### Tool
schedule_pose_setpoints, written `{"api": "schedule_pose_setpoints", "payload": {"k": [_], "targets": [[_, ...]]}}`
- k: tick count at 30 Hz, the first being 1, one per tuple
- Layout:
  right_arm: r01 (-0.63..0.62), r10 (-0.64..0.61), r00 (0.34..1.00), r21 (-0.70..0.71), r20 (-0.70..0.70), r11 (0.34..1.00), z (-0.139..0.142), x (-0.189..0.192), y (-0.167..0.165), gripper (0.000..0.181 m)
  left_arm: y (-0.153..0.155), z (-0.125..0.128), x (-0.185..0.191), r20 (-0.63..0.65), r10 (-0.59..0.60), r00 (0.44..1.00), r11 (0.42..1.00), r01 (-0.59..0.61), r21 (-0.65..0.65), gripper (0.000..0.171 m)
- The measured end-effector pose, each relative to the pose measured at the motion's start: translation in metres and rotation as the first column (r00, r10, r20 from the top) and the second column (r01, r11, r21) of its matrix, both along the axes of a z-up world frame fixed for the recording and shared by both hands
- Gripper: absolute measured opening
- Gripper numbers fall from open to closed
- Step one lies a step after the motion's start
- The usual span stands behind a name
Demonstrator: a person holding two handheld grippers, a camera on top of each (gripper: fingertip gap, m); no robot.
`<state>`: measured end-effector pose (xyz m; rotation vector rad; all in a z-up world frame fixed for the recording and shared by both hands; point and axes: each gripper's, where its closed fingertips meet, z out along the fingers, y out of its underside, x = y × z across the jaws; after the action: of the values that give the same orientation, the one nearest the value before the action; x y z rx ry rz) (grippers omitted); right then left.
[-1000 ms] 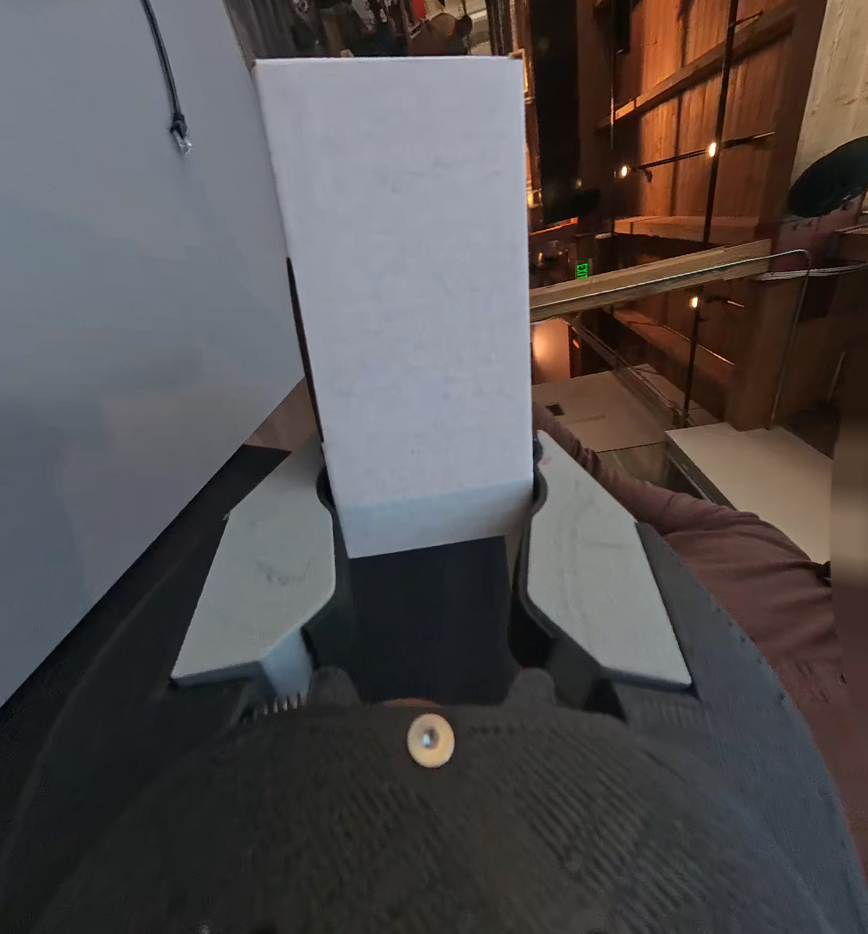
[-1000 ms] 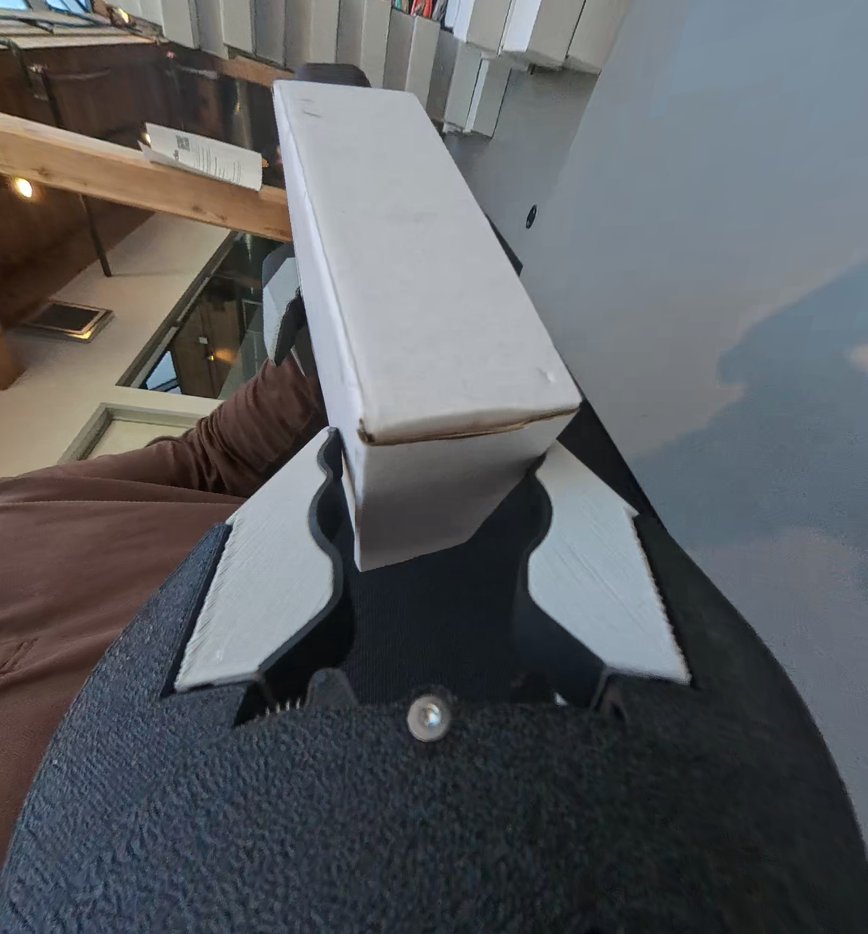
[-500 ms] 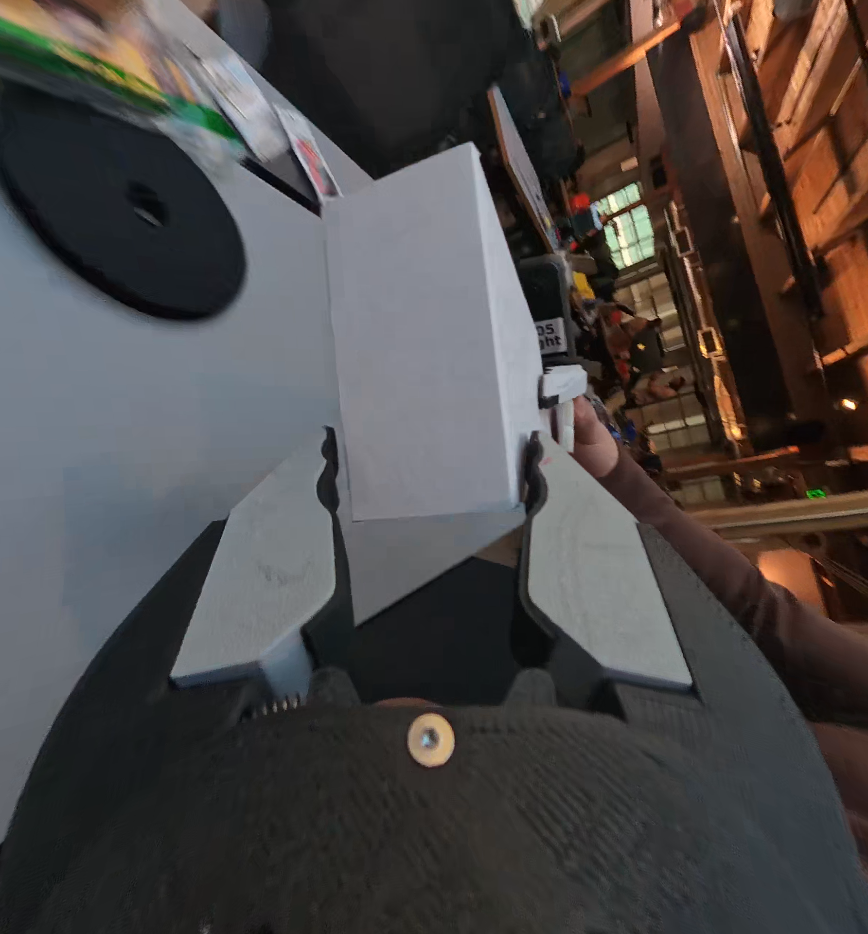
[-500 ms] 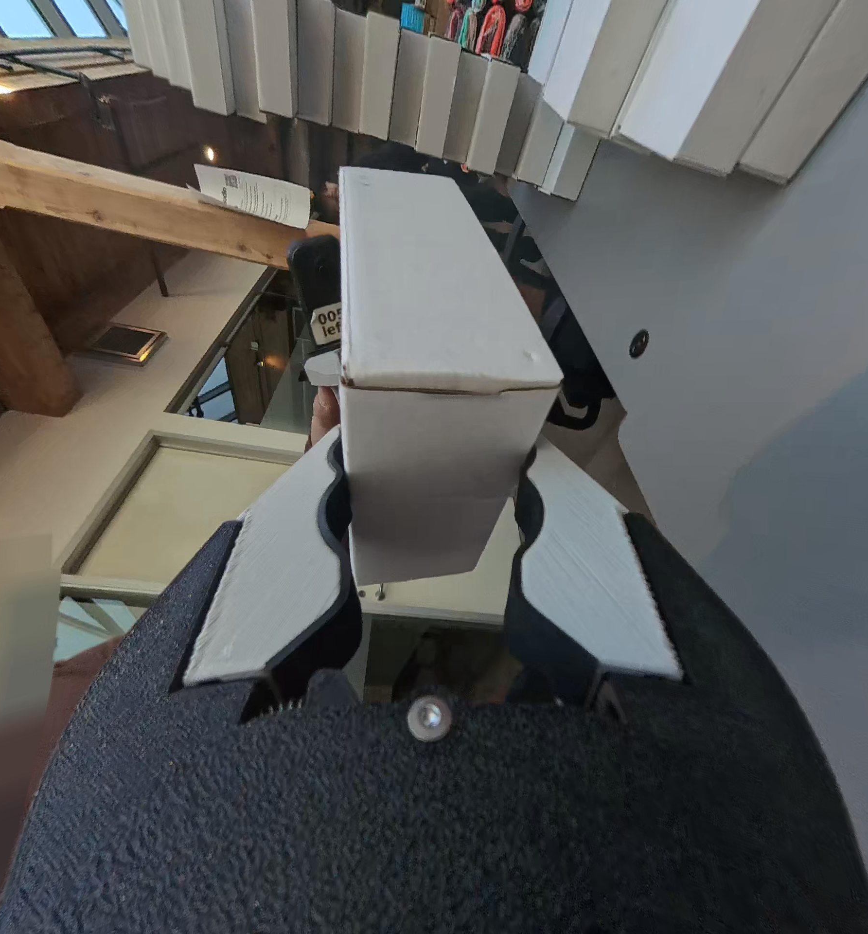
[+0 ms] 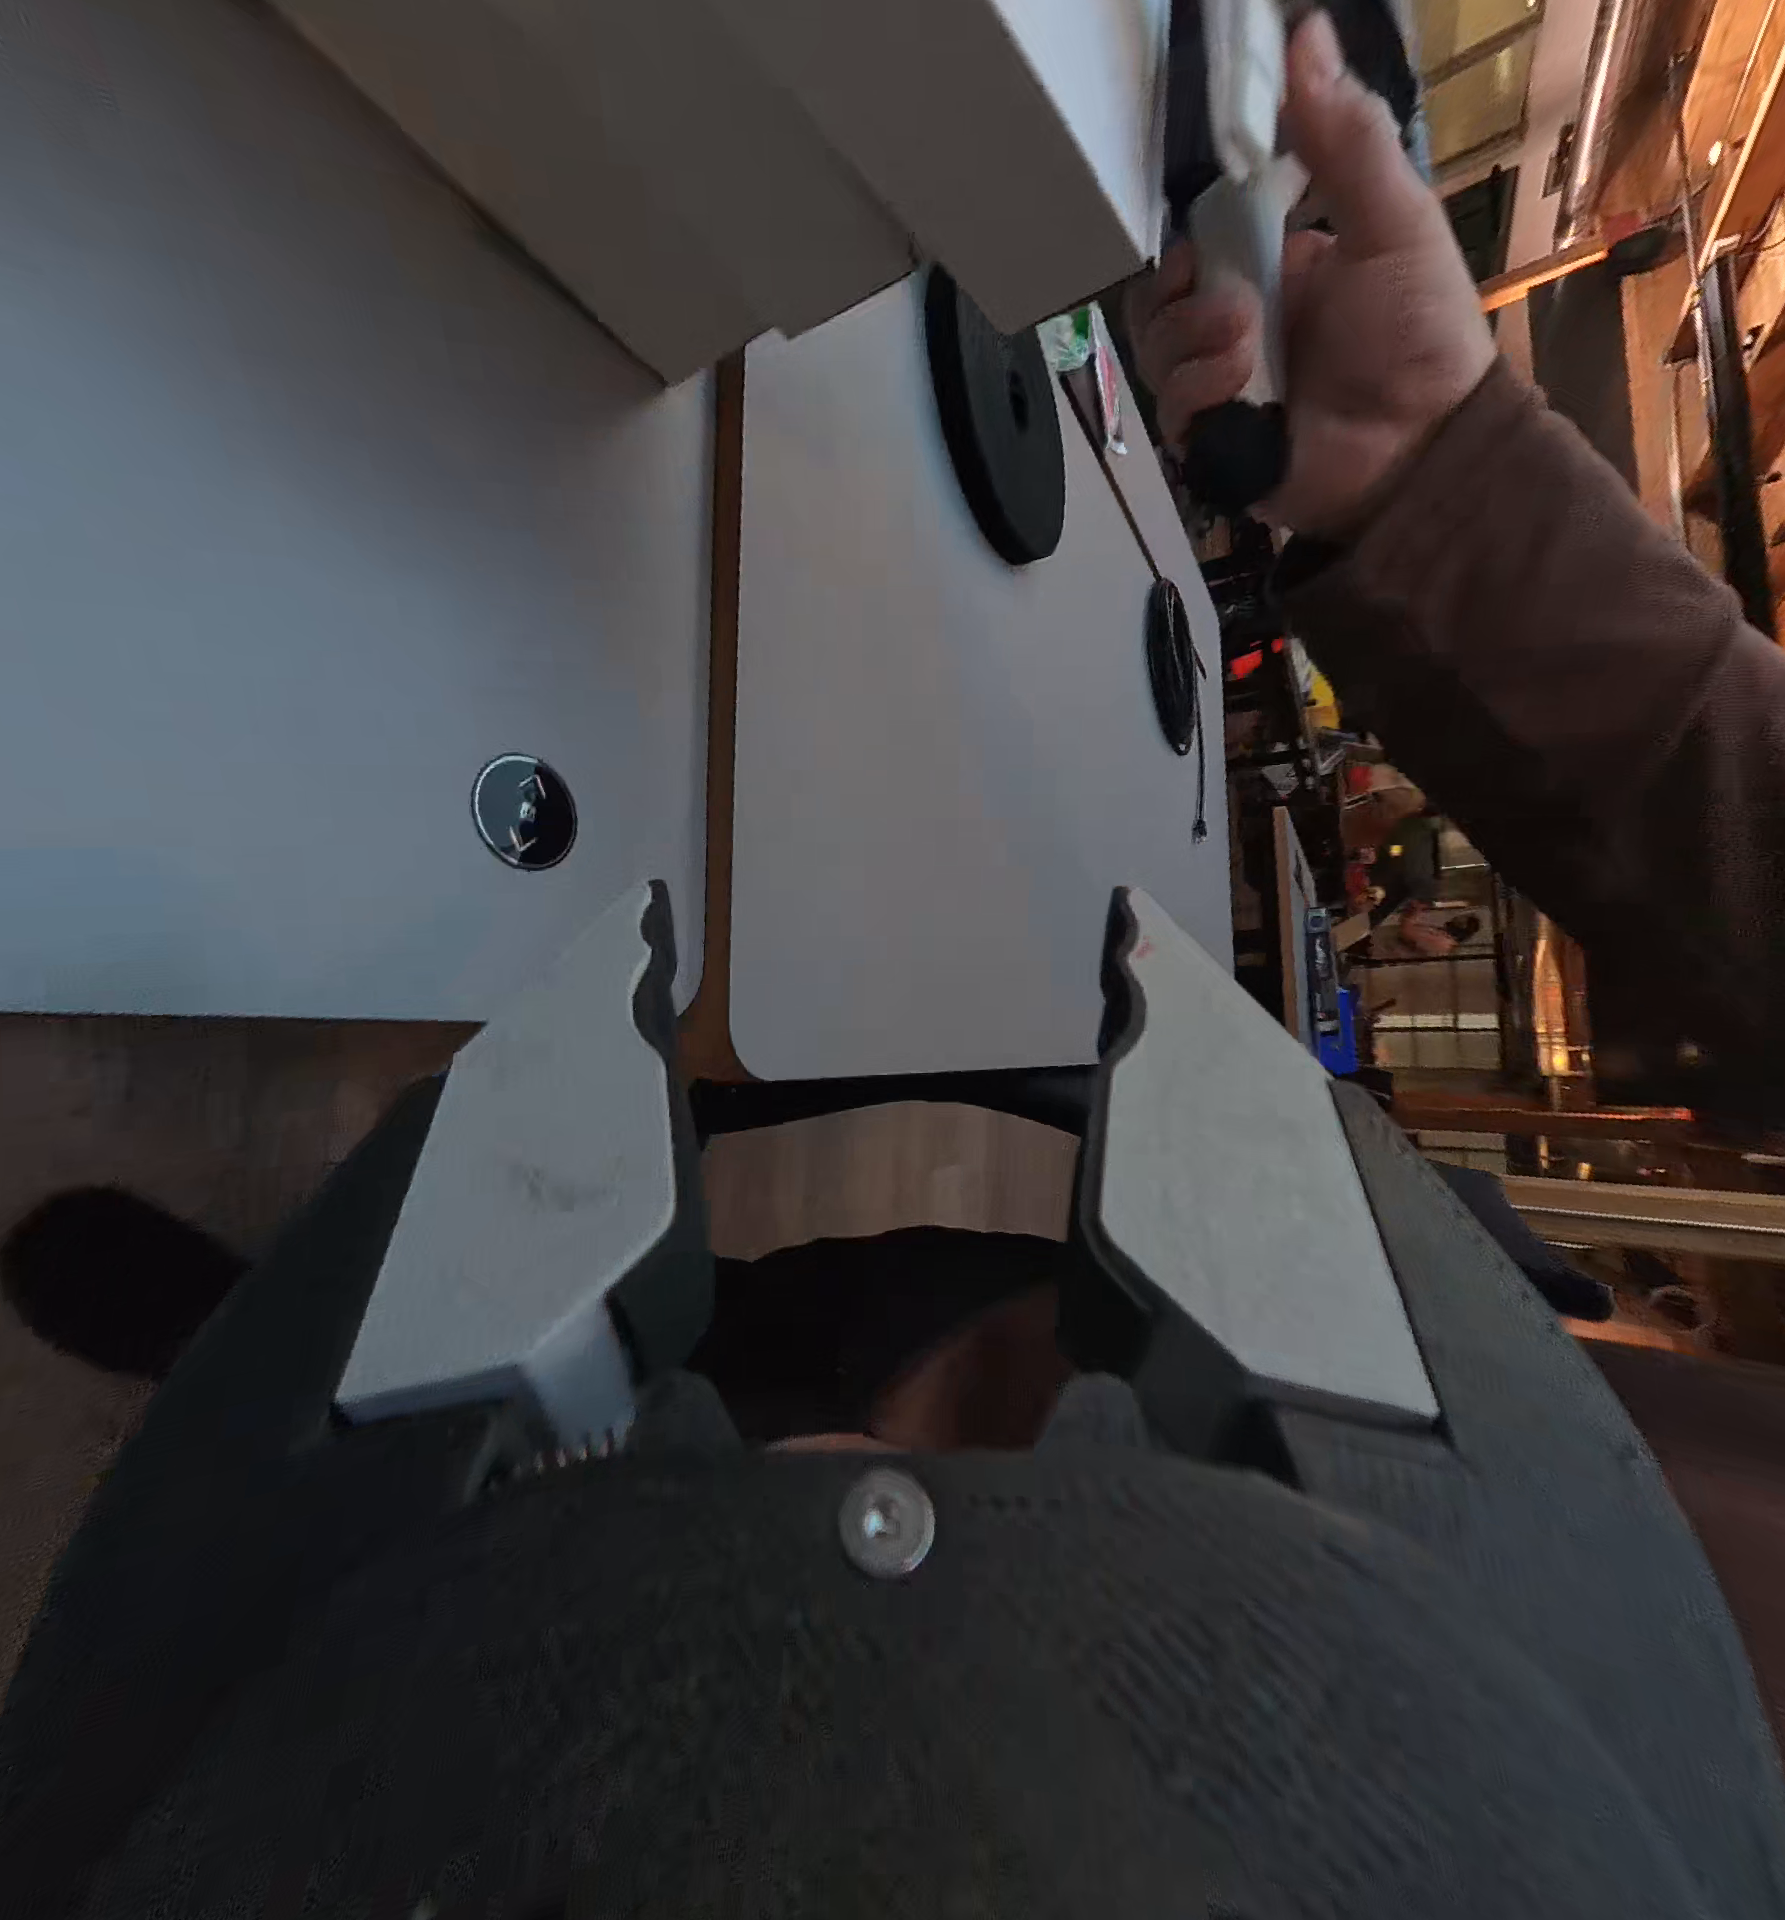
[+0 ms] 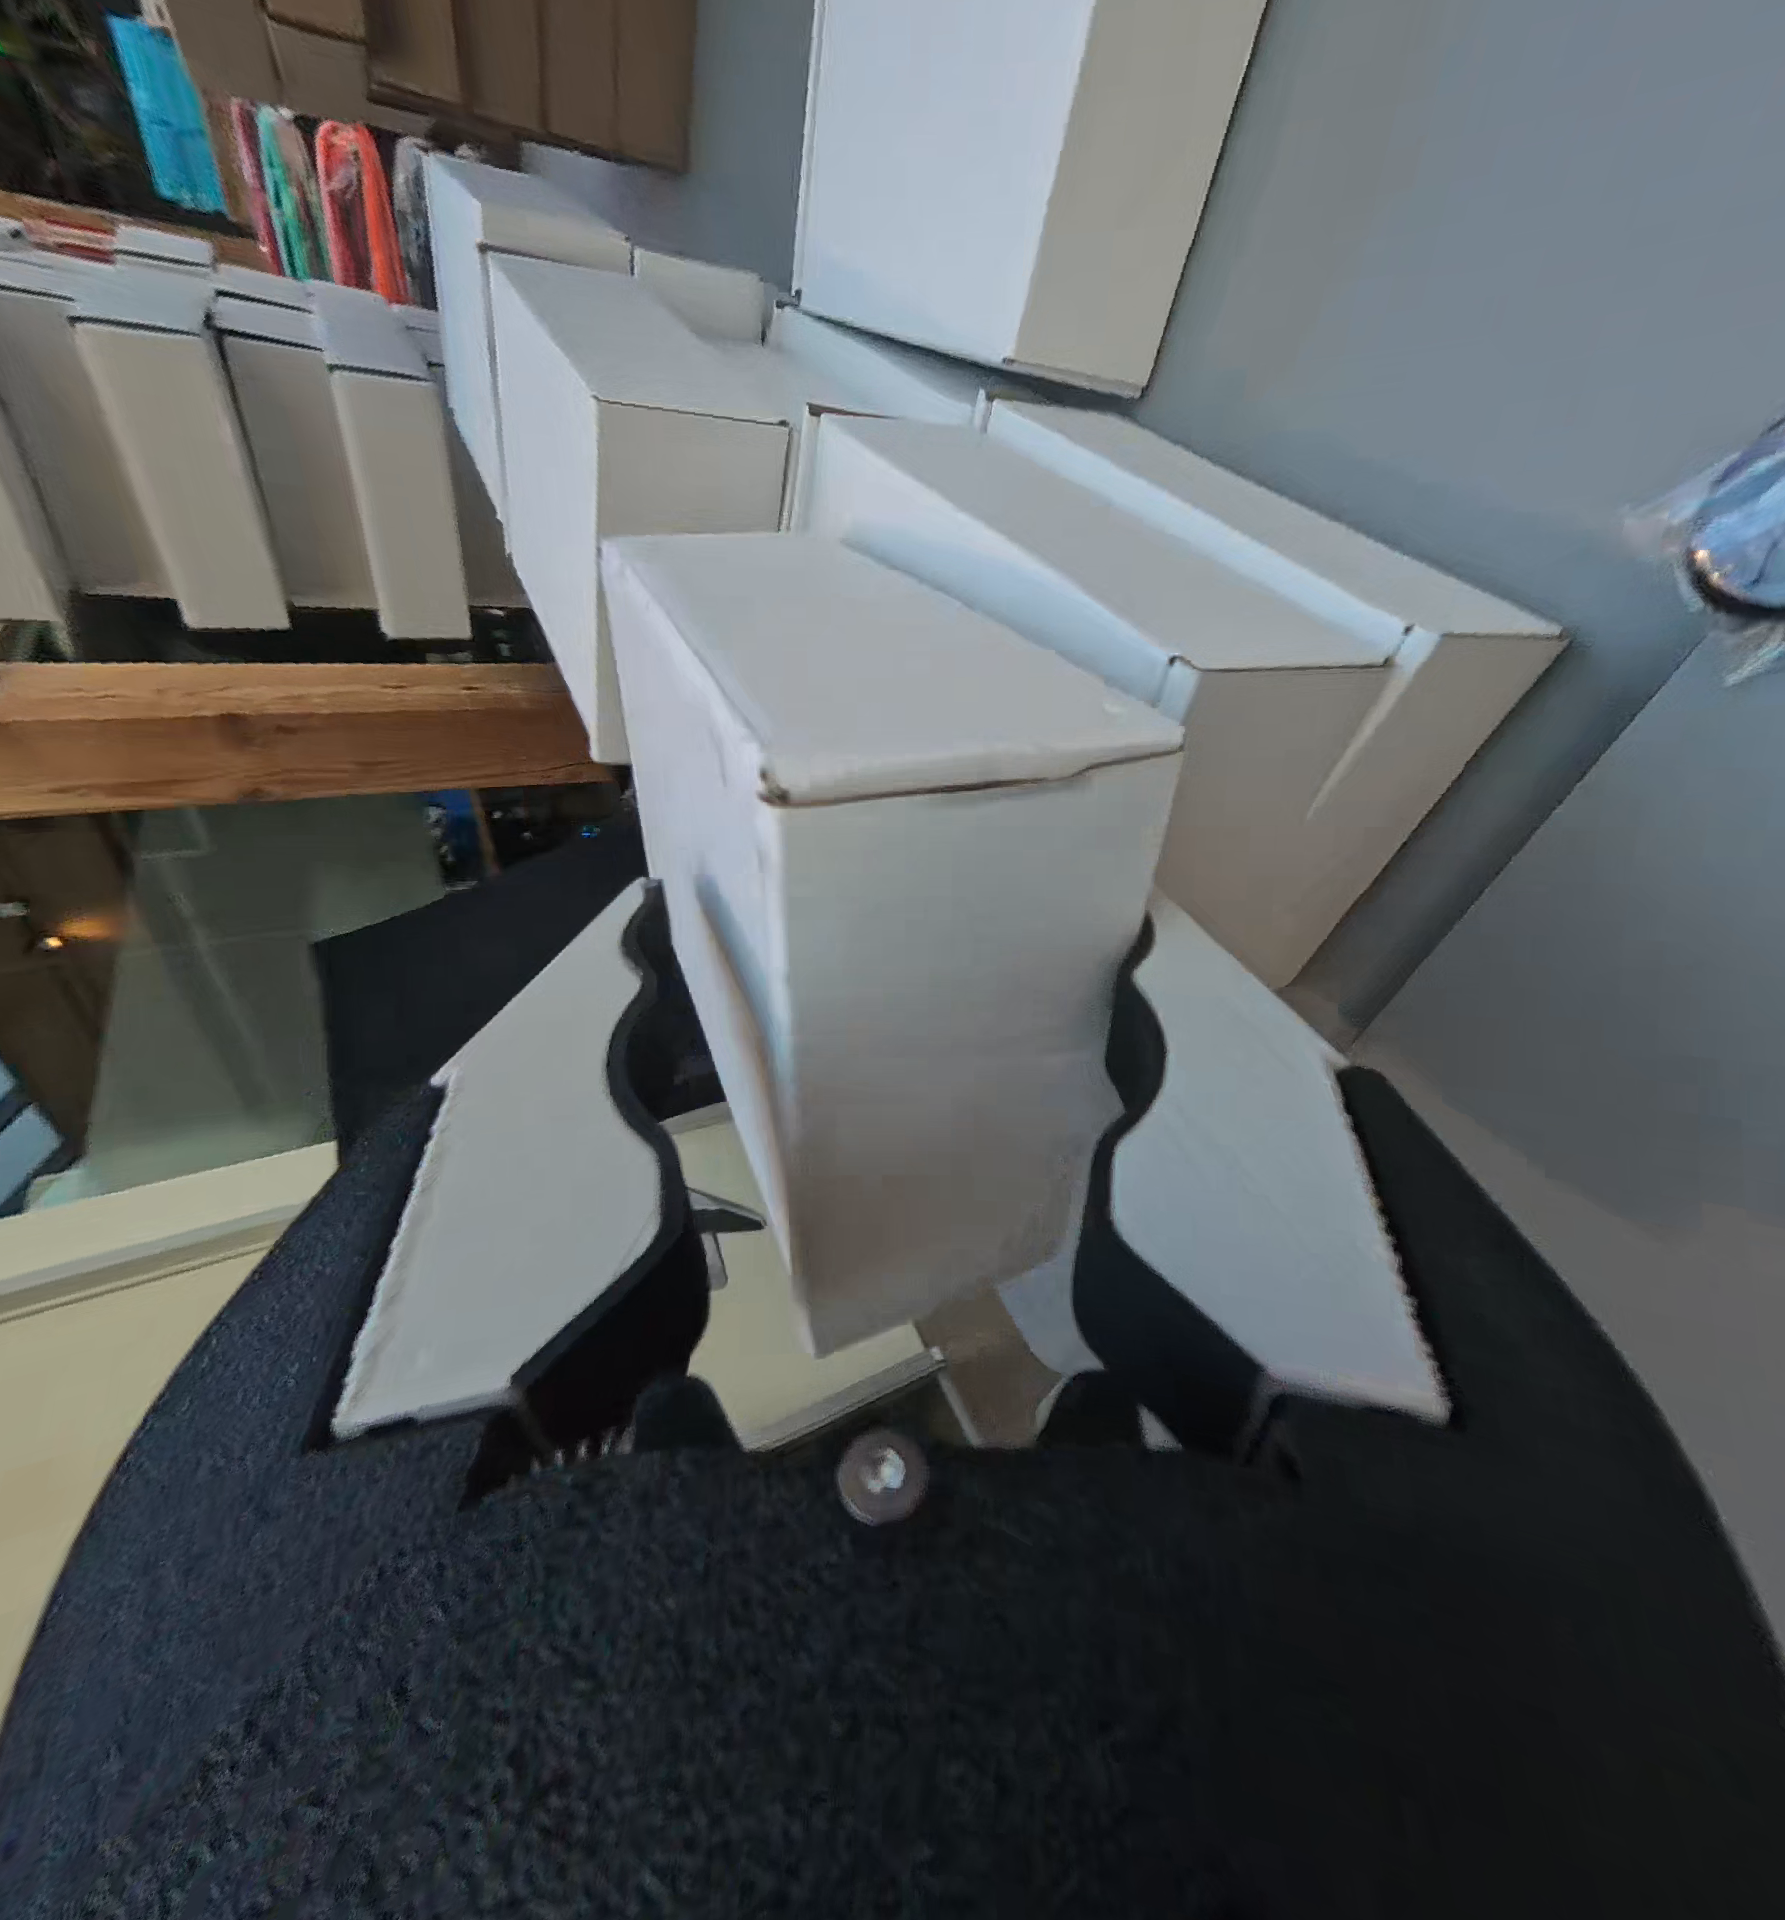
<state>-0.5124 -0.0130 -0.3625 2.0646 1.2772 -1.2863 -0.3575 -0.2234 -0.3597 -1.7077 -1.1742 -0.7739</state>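
A grey table [image 5: 244, 520] fills both views, with white boxes [image 6: 1231, 644] stacked at the upper centre of the right view. My right gripper [image 6: 893, 935] clamps a white carton [image 6: 929, 935] by its end, lifted free of the stack. My left gripper [image 5: 888, 925] is spread and empty at centre frame, the carton's underside at the upper edge.

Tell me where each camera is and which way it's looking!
Left wrist view: sits on the left tool, facing forward past its open fingers across a grey table with a black disc; the person's hand and brown sleeve show upper right.
Right wrist view: sits on the right tool, facing forward along fingers shut on a white box, toward a pile of boxes; no body part shows.
Shared: both see the grey table and white boxes.
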Motion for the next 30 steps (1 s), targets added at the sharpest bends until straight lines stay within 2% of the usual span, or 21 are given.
{"api": "schedule_pose_setpoints", "payload": {"k": [3,5,8,10,14,16,19,22,23,25,26,27,29,30], "targets": [[-0.109,0.113,0.994,0.205,-0.006,0.973,0.007,-0.002,0.008,0.093,0.007,-0.016,0.001,0.045,0.016,0.999,0.999,-0.017,0.032,0.082],[-0.161,0.16,0.987,0.254,0.022,0.954,0.007,0.002,0.008,0.085,0.025,-0.019,-0.007,0.007,0.011,1.0,0.999,-0.011,0.034,0.081],[-0.196,0.183,0.98,0.219,0.08,0.956,-0.007,0.009,0.002,0.087,0.062,-0.023,-0.031,-0.004,0.014,1.0,0.999,-0.014,0.044,0.087],[-0.188,0.177,0.98,0.136,0.095,0.973,-0.013,0.011,-0.007,0.086,0.082,-0.019,-0.053,-0.015,0.037,0.999,0.997,-0.037,0.061,0.08],[-0.057,0.054,0.997,0.063,0.048,0.996,-0.014,-0.004,-0.004,0.084,0.1,-0.015,-0.102,-0.152,0.17,0.974,0.985,-0.172,0.0,0.081],[-0.04,0.037,0.999,0.066,0.035,0.997,-0.015,-0.004,-0.005,0.085,0.117,-0.013,-0.116,-0.133,0.219,0.967,0.976,-0.217,0.026,0.082],[-0.072,0.069,0.997,0.109,0.025,0.991,-0.014,0.004,-0.004,0.085,0.14,-0.009,-0.128,-0.003,0.285,0.959,0.955,-0.283,0.085,0.088],[-0.075,0.089,0.994,0.218,-0.058,0.973,0.003,0.01,0.02,0.086,0.134,0.001,-0.13,-0.046,0.354,0.934,0.935,-0.351,0.06,0.09],[-0.093,0.124,0.989,0.303,-0.086,0.948,0.009,0.016,0.033,0.085,0.129,0.001,-0.123,-0.106,0.327,0.939,0.944,-0.329,-0.004,0.093],[-0.168,0.278,0.953,0.551,-0.122,0.818,0.021,0.039,0.061,0.091,0.11,-0.002,-0.111,-0.36,0.163,0.919,0.932,-0.263,-0.249,0.091],[-0.217,0.366,0.924,0.644,-0.106,0.734,0.023,0.058,0.069,0.087,0.102,-0.001,-0.107,-0.471,0.044,0.881,0.899,-0.241,-0.365,0.096],[-0.262,0.431,0.9,0.706,-0.069,0.658,0.021,0.078,0.074,0.084,0.098,-0.002,-0.102,-0.525,-0.077,0.848,0.862,-0.208,-0.463,0.096],[-0.331,0.508,0.861,0.772,0.011,0.543,0.006,0.114,0.071,0.089,0.088,-0.013,-0.097,-0.526,-0.237,0.817,0.749,-0.191,-0.634,0.109],[-0.346,0.527,0.849,0.793,0.037,0.501,-0.003,0.124,0.066,0.09,0.085,-0.018,-0.098,-0.526,-0.276,0.804,0.702,-0.205,-0.682,0.109]]}}
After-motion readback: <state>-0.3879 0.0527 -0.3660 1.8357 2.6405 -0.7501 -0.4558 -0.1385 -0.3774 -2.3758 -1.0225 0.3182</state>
